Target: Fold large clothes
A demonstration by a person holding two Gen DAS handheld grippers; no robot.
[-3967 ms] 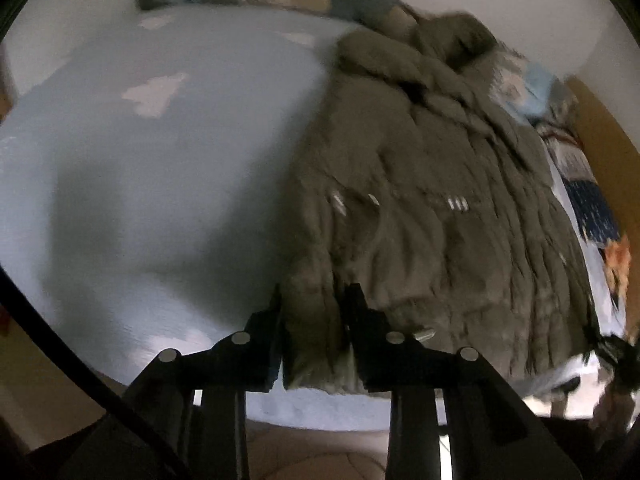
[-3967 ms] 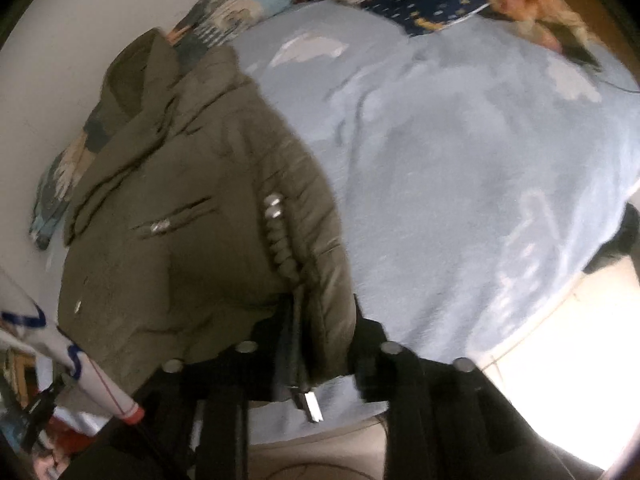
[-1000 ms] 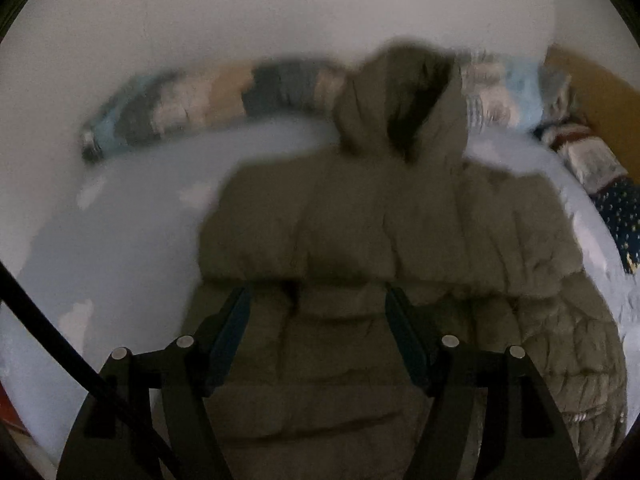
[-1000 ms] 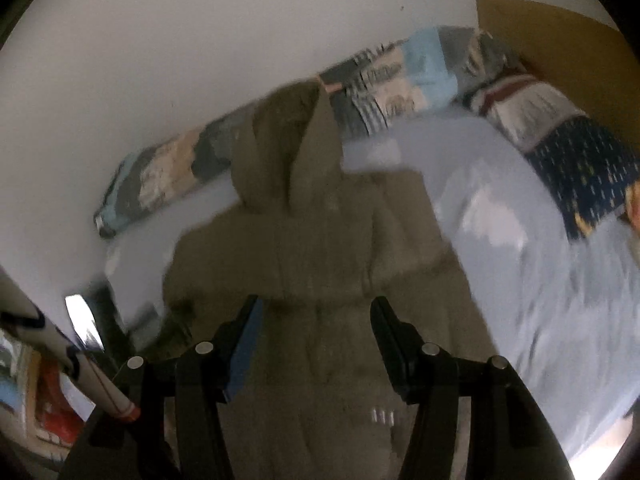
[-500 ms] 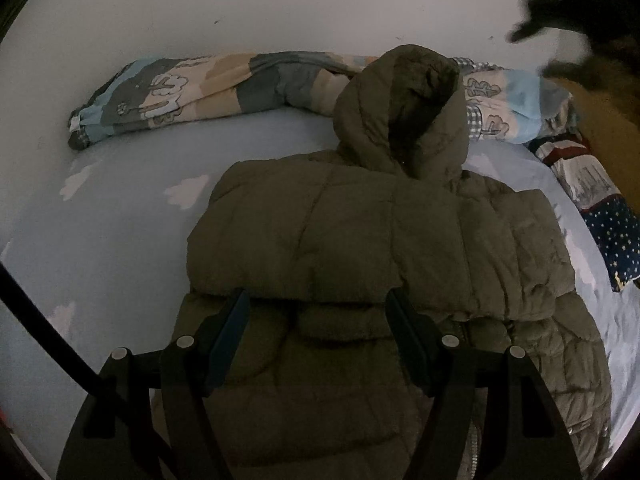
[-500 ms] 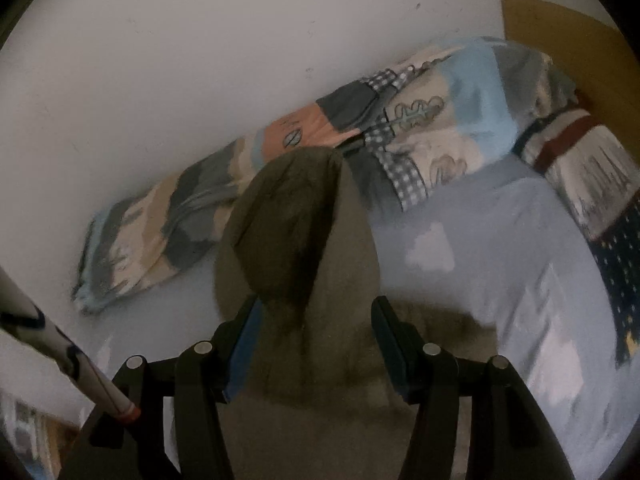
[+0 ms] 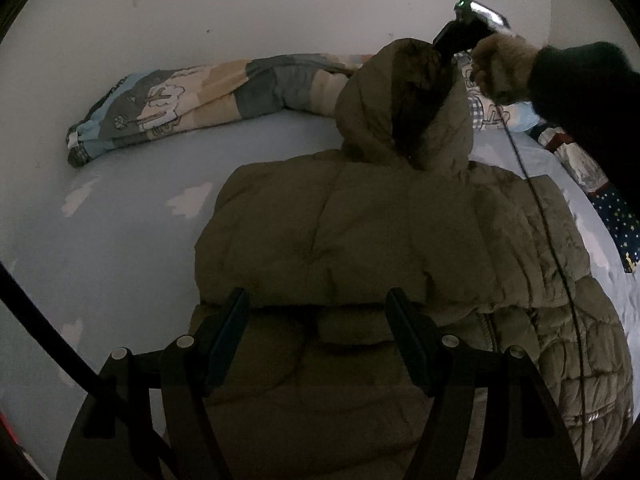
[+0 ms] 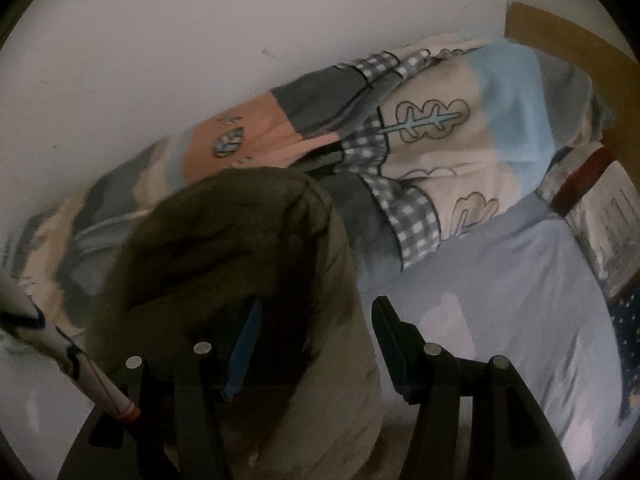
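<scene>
both hand-held grippers gape wide: left [image 7: 316, 336] above jacket [image 7: 380, 240], right [image 8: 316, 344] at hood [image 8: 224, 248]

The hooded jacket [image 7: 392, 240] lies on the bed [image 7: 120, 240], its hood [image 7: 404, 100] toward the wall [image 7: 280, 4]. A rolled quilt [image 7: 192, 96] lies along the wall behind the hood. Pillows [image 7: 592, 172] lie right of the jacket.

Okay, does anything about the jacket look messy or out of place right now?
Mostly tidy. The olive quilted puffer jacket lies folded on the pale blue bedsheet, but its hood sticks out unfolded against the patchwork quilt.
</scene>
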